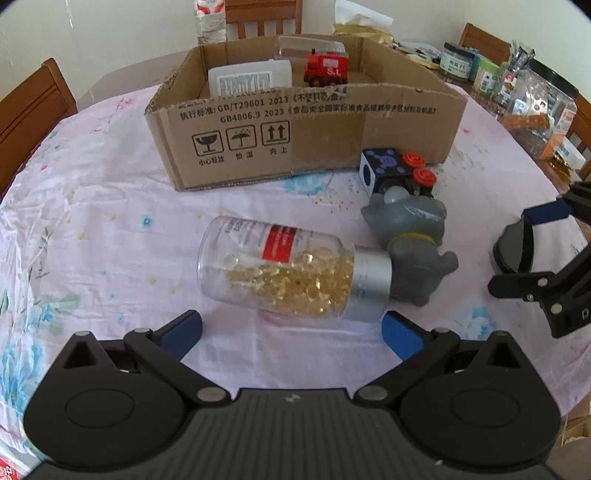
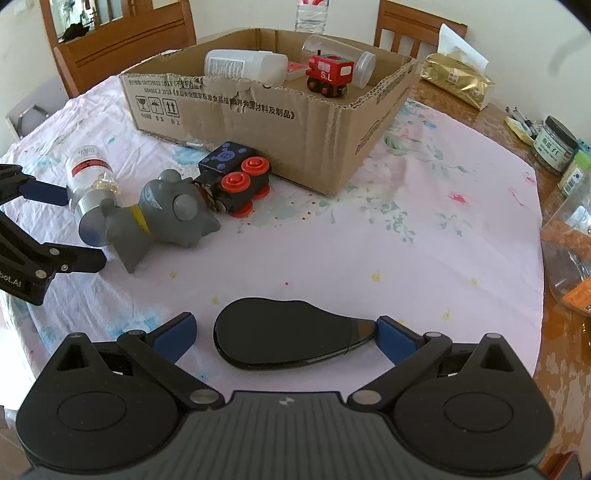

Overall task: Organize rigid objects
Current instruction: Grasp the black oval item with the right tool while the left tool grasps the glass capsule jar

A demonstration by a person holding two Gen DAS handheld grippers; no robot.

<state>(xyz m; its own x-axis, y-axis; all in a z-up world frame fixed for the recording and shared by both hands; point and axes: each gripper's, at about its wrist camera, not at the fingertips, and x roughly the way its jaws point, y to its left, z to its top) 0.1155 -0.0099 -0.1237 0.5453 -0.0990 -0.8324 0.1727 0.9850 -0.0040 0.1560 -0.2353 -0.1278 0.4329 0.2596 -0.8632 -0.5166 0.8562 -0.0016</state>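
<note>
A clear capsule bottle (image 1: 291, 269) with a silver cap lies on its side on the pink tablecloth, just ahead of my open left gripper (image 1: 291, 332); it also shows in the right wrist view (image 2: 90, 184). A grey rubber toy (image 1: 413, 240) lies against its cap, with a black toy train with red wheels (image 1: 399, 170) behind it. My right gripper (image 2: 284, 332) is open around a flat black object (image 2: 288, 336) on the cloth. An open cardboard box (image 1: 314, 129) behind holds a red toy train (image 1: 327, 68), a white bottle (image 1: 247, 77) and a clear container (image 2: 347, 59).
Jars and clear containers (image 1: 535, 96) crowd the right table edge. A gold tissue pack (image 2: 458, 79) lies right of the box. Wooden chairs (image 1: 33, 107) stand around the table. A water bottle (image 1: 210, 18) stands behind the box.
</note>
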